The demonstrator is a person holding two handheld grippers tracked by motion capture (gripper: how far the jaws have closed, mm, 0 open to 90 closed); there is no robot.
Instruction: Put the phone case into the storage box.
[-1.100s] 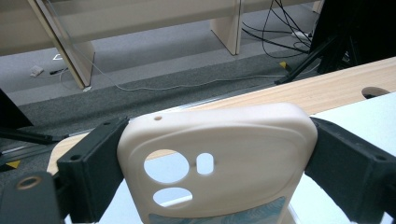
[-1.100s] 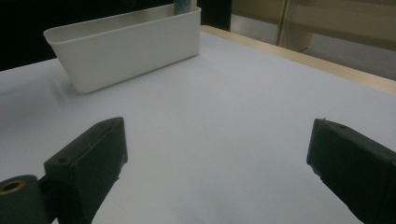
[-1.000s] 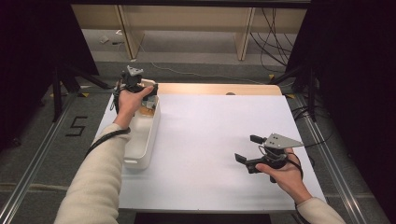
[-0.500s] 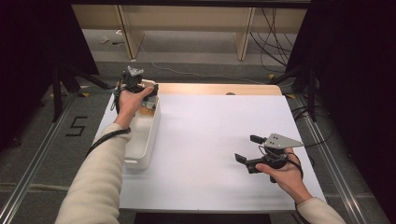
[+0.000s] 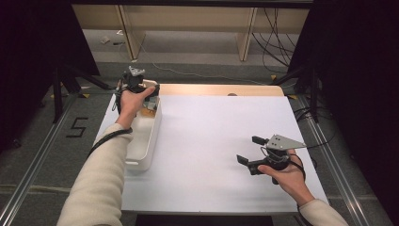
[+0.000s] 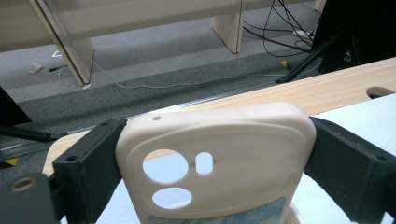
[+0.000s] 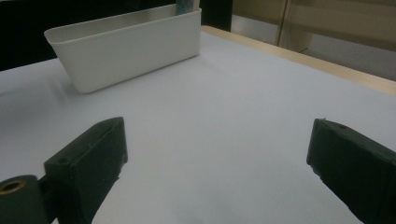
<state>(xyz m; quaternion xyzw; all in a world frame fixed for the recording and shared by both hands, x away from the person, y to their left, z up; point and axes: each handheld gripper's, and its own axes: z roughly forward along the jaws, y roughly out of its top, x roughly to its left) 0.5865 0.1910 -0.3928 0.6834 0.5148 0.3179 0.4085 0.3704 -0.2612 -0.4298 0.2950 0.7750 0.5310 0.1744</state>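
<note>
Cream phone case (image 6: 215, 158) clamped by its edges in left gripper (image 6: 215, 163), held upright above far end of white bin (image 5: 143, 141) at table's left, so judged lifted or about to be dropped in, not yet set down; right gripper (image 5: 248, 149) gapes empty over the table (image 5: 207, 141).

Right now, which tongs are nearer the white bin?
Left. The left tongs hold a cream phone case over the white bin's far end; the right tongs sit open across the table.
</note>
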